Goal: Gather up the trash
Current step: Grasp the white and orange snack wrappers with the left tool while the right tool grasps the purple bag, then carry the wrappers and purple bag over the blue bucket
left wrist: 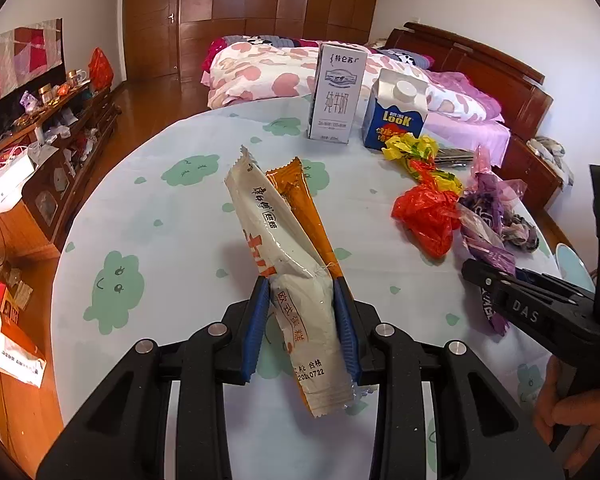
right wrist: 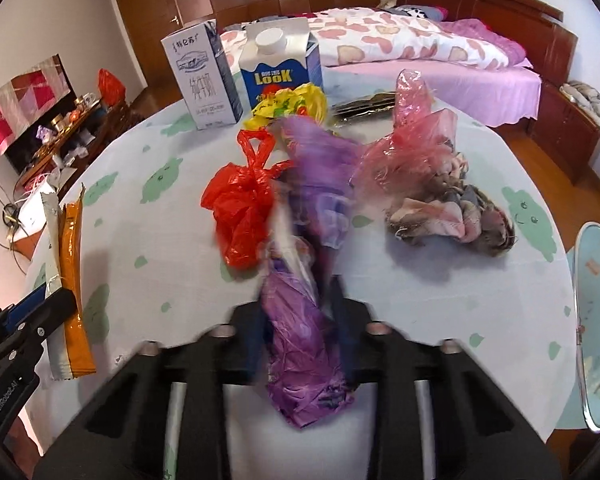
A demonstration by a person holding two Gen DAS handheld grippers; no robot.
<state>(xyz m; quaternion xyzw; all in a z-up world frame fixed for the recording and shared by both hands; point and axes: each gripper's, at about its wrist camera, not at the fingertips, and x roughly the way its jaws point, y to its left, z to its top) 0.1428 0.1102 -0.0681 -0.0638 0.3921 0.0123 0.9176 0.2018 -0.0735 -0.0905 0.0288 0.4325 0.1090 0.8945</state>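
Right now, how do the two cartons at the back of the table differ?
The white milk carton is tall, slim and flat-topped; the blue Look carton is shorter, wider, gable-topped with a white screw cap. Both stand upright, side by side, untouched by either gripper.

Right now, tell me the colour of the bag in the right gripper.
Purple bag, clearest in the right wrist view.

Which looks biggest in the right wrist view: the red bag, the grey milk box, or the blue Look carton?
As they appear there:
1. red bag, though it lies nearer the camera, which flatters it
2. grey milk box and blue Look carton, which look about alike, so I won't rank them
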